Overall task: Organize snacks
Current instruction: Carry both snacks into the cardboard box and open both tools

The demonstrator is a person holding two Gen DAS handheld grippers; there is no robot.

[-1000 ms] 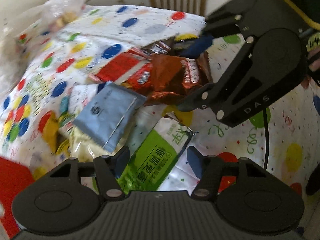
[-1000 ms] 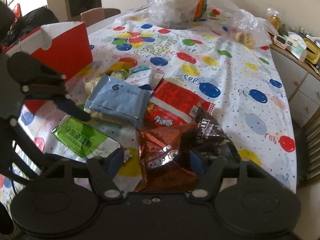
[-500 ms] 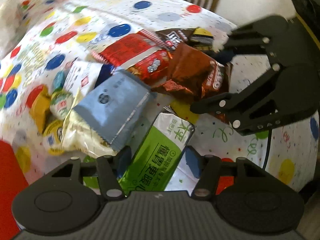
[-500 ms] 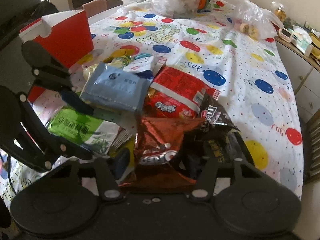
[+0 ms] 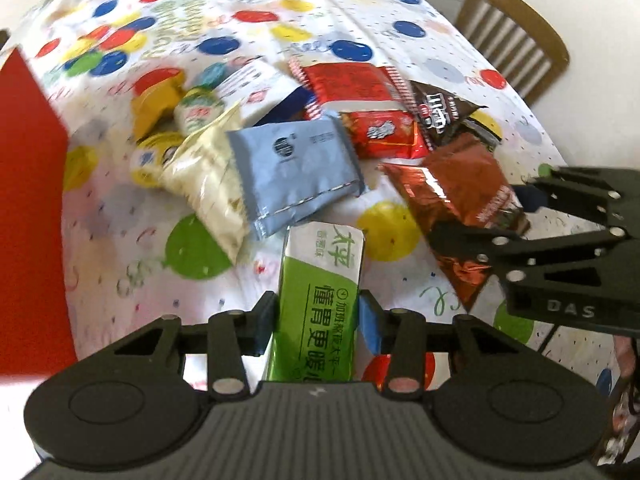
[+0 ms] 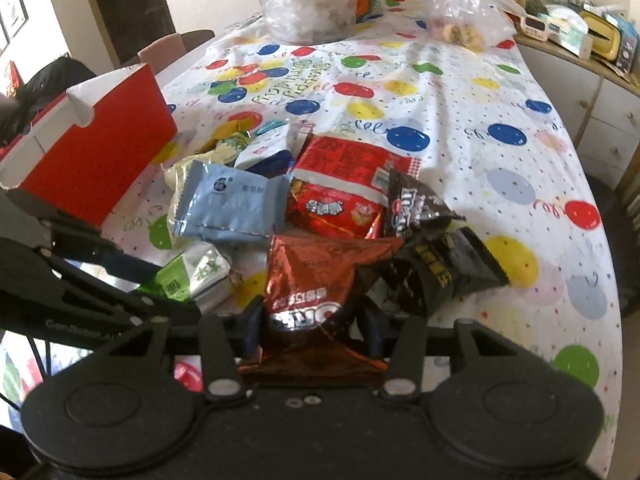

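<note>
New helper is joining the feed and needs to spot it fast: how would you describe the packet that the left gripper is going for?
Find the red box at the table's left edge, then the snack pile beside it on the dotted tablecloth. The green packet lies at the pile's near edge, below the pale blue packet, between the left gripper's fingers. It is the only green-and-white wrapper, long and narrow.

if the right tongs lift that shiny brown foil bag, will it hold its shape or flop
The foil bag would probably sag: it looks creased and puffy, so likely soft and light. Its glossy film may slip between the right tongs, which straddle its lower edge. It leans on the black packet, which might shift.
</note>
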